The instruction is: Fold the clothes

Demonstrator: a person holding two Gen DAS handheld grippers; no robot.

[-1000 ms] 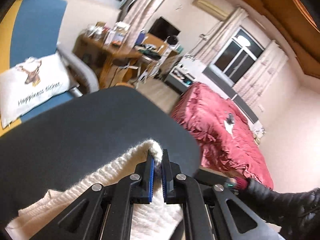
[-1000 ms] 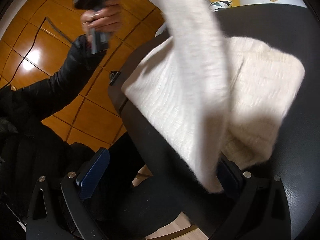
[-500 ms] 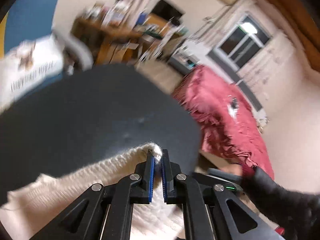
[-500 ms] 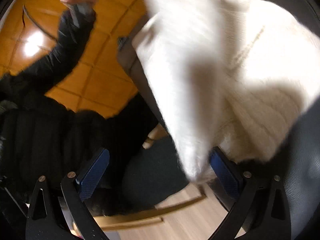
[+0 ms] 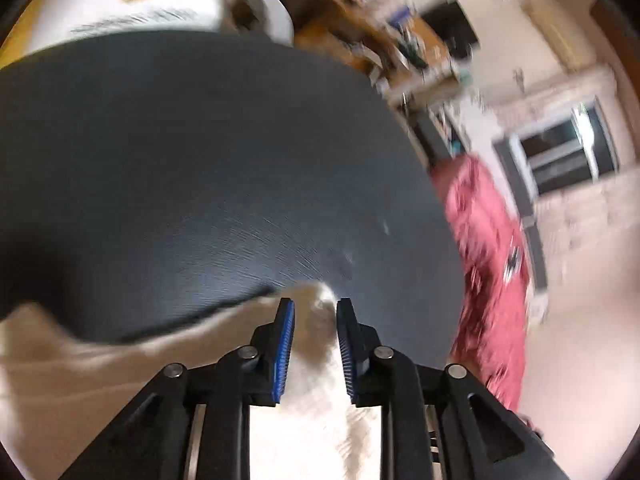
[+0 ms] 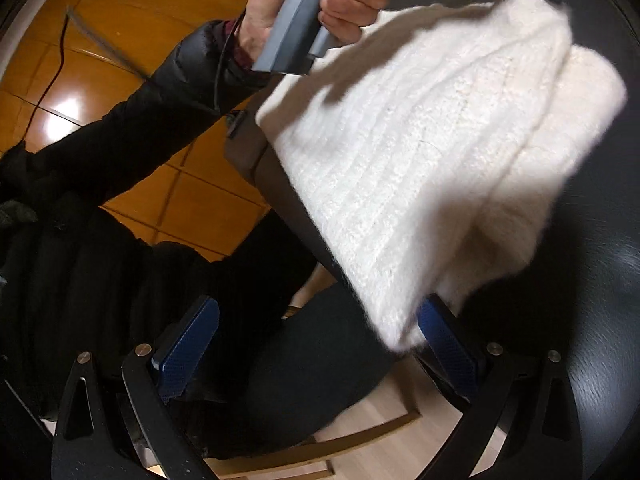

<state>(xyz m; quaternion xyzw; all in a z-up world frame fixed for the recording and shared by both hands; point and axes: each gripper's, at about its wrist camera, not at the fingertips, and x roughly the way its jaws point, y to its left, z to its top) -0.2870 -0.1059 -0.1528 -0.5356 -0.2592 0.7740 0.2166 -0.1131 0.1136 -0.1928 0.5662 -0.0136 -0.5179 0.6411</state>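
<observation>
White knitted sweater is being released between opening left gripper jaws; right gripper jaws gape empty; flattening is needed next.

The sweater is soft, fuzzy white wool with bumpy knitted ribs. The desk is dark, smooth and a bit shiny. The floor is glossy orange wood. The sleeve is black, slightly shiny cloth.
</observation>
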